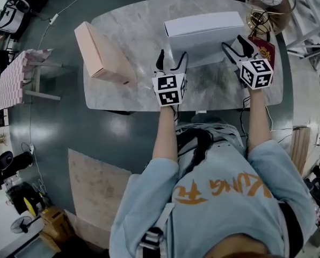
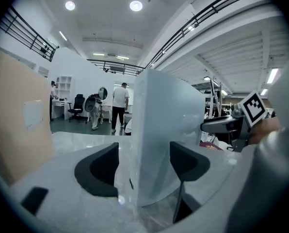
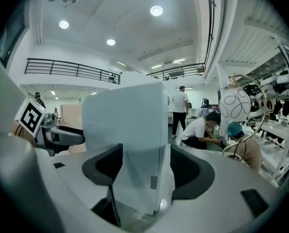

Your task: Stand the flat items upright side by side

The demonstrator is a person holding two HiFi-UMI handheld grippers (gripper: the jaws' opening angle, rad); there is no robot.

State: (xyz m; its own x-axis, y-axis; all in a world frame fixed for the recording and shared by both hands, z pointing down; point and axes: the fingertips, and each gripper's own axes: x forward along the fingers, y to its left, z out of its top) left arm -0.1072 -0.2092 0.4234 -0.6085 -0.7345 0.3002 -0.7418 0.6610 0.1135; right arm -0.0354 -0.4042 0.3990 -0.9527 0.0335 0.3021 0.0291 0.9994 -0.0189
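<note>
A long white box [image 1: 203, 34] stands on its long edge on the marble table [image 1: 144, 31], with a gripper at each end. My left gripper [image 1: 172, 63] straddles its left front corner. In the left gripper view the right pad [image 2: 188, 161] lies against the white box [image 2: 159, 144], while a narrow gap separates the left pad [image 2: 103, 171] from it. My right gripper [image 1: 238, 47] is at the right end. There the white box [image 3: 135, 144] fills the space between both pads [image 3: 193, 174]. A pink box [image 1: 101, 52] stands upright further left.
A dark red booklet [image 1: 264, 50] lies at the table's right edge, beside a gold wire stand [image 1: 267, 7]. A checked stool [image 1: 15, 77] stands left of the table, and a cardboard sheet [image 1: 98, 190] lies on the floor. Several people are in the background.
</note>
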